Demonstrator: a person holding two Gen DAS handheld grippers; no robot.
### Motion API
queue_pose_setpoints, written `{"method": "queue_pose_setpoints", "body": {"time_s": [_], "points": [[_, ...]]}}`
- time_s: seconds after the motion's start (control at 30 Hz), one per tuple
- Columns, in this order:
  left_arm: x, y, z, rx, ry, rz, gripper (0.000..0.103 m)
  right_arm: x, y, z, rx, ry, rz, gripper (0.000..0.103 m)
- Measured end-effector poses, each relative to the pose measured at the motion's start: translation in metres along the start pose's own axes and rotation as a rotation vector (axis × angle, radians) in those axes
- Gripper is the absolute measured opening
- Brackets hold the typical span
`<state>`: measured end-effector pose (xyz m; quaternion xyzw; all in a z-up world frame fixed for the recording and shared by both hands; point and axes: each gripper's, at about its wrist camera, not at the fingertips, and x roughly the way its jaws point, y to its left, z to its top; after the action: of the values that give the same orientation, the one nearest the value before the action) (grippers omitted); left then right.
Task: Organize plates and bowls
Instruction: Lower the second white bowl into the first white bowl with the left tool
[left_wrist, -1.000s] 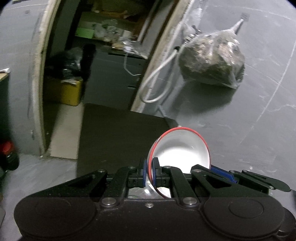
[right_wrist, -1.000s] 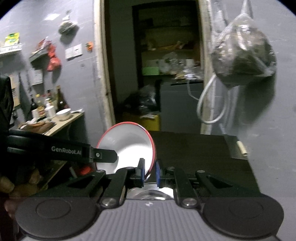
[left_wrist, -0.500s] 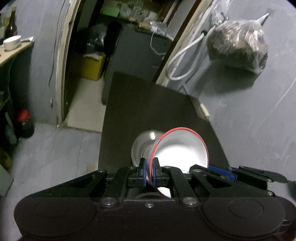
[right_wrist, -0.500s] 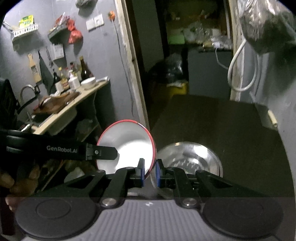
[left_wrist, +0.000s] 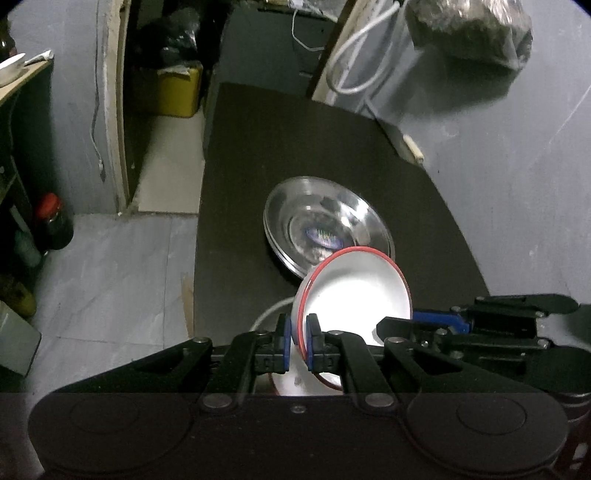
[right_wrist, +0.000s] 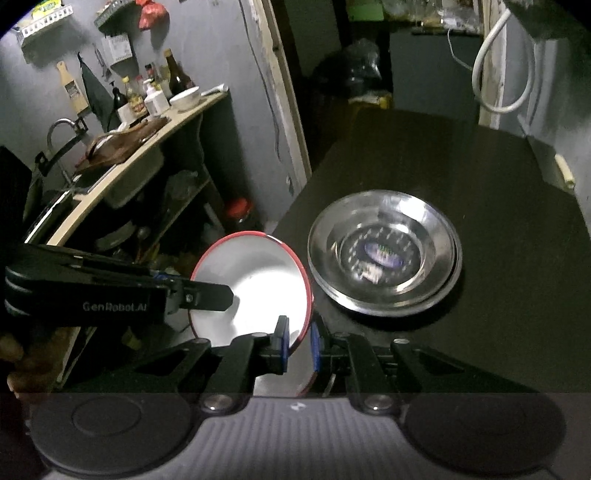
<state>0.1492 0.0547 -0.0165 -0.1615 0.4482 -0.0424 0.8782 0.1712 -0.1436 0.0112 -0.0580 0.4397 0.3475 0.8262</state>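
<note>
A white bowl with a red rim (left_wrist: 354, 288) (right_wrist: 255, 280) hangs tilted over the near edge of the dark table (left_wrist: 295, 140) (right_wrist: 461, 155). My left gripper (left_wrist: 298, 332) is shut on its left rim. My right gripper (right_wrist: 297, 339) is shut on the opposite rim. Each gripper shows in the other's view: the right gripper (left_wrist: 406, 321) reaches in from the right, the left gripper (right_wrist: 221, 295) from the left. Just beyond the bowl, a stack of shiny steel plates (left_wrist: 325, 225) (right_wrist: 384, 251) lies on the table. A pale curved edge (left_wrist: 266, 314) shows under the bowl; I cannot tell what it is.
A counter (right_wrist: 147, 140) with bottles and a white bowl (right_wrist: 184, 98) stands left of the table. A red-capped bottle (left_wrist: 51, 218) sits on the floor. Behind the table are a doorway, a yellow box (left_wrist: 177, 88), a looped white cable (right_wrist: 506, 74) and a hanging bag (left_wrist: 469, 29).
Both grippers have sunk and tipped downward with the bowl held between them. The steel plates and more of the table top have come into view.
</note>
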Motion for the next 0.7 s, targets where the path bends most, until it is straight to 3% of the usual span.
{"method": "queue_pose_setpoints", "body": {"time_s": [0.7], "points": [[0.016,-0.01,-0.007,0.033,0.129,0.054,0.008,0.012,-0.002,-0.006,-0.014,0.113,0.012,0.013]]}}
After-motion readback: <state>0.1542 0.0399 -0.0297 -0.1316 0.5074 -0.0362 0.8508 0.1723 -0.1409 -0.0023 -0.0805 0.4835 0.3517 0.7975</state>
